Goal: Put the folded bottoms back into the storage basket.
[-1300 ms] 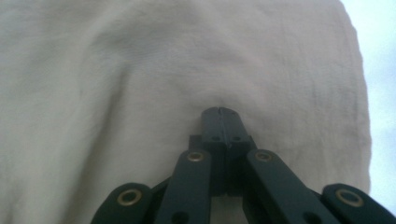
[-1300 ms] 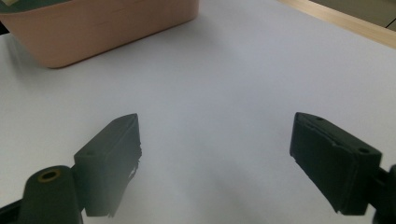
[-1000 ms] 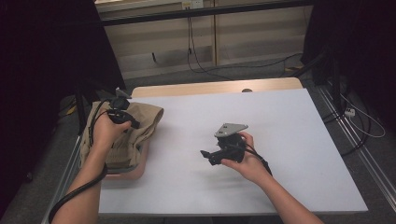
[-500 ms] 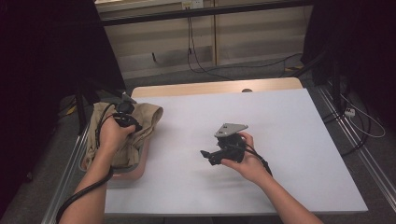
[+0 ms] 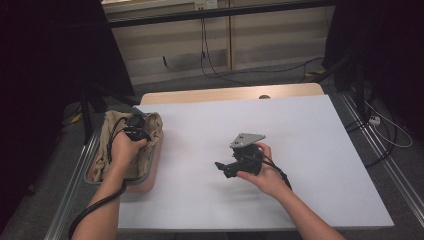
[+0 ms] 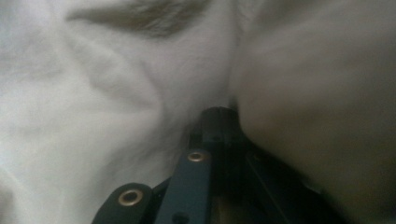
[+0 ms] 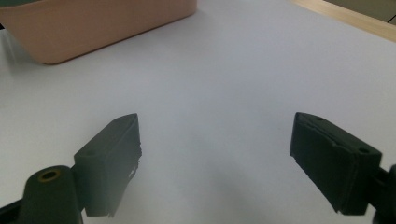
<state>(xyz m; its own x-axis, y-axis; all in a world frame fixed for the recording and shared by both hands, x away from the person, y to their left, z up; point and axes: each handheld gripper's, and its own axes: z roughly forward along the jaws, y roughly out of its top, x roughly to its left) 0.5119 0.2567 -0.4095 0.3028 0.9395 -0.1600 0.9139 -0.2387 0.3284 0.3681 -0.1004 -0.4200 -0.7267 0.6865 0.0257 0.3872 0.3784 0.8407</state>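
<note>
A beige cloth (image 5: 152, 129) lies bunched in a pinkish basket (image 5: 151, 167) at the table's left edge. My left gripper (image 5: 135, 123) points down into it, jaws together. In the left gripper view the closed tips (image 6: 218, 115) are buried in a fold of the cloth (image 6: 93, 93), with creases running to them. My right gripper (image 5: 223, 168) is held low over the white table (image 5: 310, 150) near the middle, pointing left toward the basket. Its jaws (image 7: 215, 154) stand wide open with only bare tabletop between them.
The basket's pink wall (image 7: 93, 23) lies ahead of the right gripper, some way off. A wooden strip (image 5: 225, 94) borders the table's far edge. Metal rails (image 5: 385, 160) run along both sides, with cables (image 5: 390, 132) on the floor at the right.
My left hand has sunk with the cloth, which now sits lower and more gathered in the basket. The right hand has stayed where it was.
</note>
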